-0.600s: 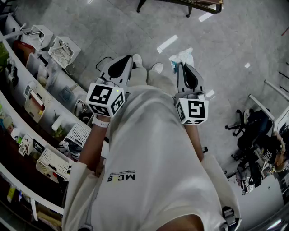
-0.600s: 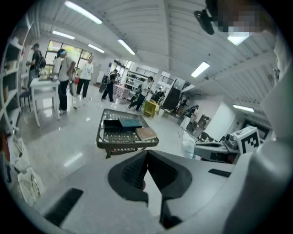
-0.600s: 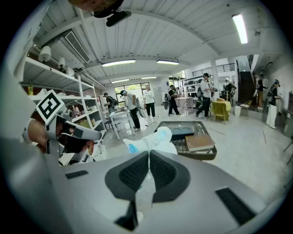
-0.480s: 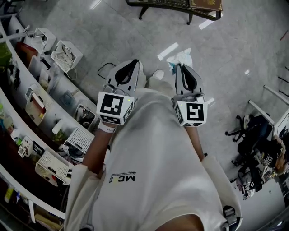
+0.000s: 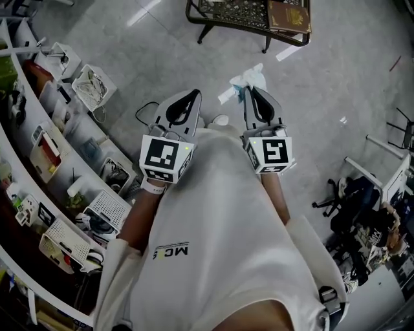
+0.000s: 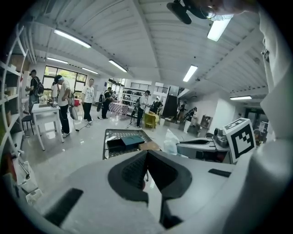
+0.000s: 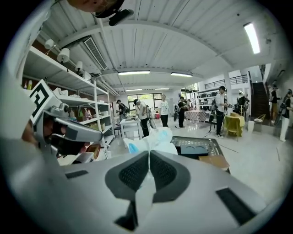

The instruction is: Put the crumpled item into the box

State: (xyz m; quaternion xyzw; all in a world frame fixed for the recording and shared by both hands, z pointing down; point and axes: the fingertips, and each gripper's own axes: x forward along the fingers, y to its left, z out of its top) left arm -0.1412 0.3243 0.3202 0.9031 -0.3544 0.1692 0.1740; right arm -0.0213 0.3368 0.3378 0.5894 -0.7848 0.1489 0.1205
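The crumpled item (image 5: pixel 250 79) is a white wad with blue patches. It sticks out past the tips of my right gripper (image 5: pixel 249 92), which is shut on it. In the right gripper view the crumpled item (image 7: pixel 153 138) bulges just beyond the closed right gripper (image 7: pixel 149 153). My left gripper (image 5: pixel 194 94) is held level beside it, shut, with nothing between its pads (image 6: pixel 137 167). Ahead on the floor stands a low black mesh table (image 5: pixel 233 11) carrying a flat brown box (image 5: pixel 289 15) and a dark box (image 6: pixel 132 140). Both grippers are short of the table.
Shelving with white baskets and clutter (image 5: pixel 71 136) runs along the left. Office chairs and bags (image 5: pixel 365 207) crowd the right. A black cable (image 5: pixel 143 106) lies on the grey floor. Several people (image 7: pixel 160 109) stand far off by tables.
The low table has come further into the head view at the top. Both grippers have moved forward with the body, and the crumpled item stays in the right gripper.
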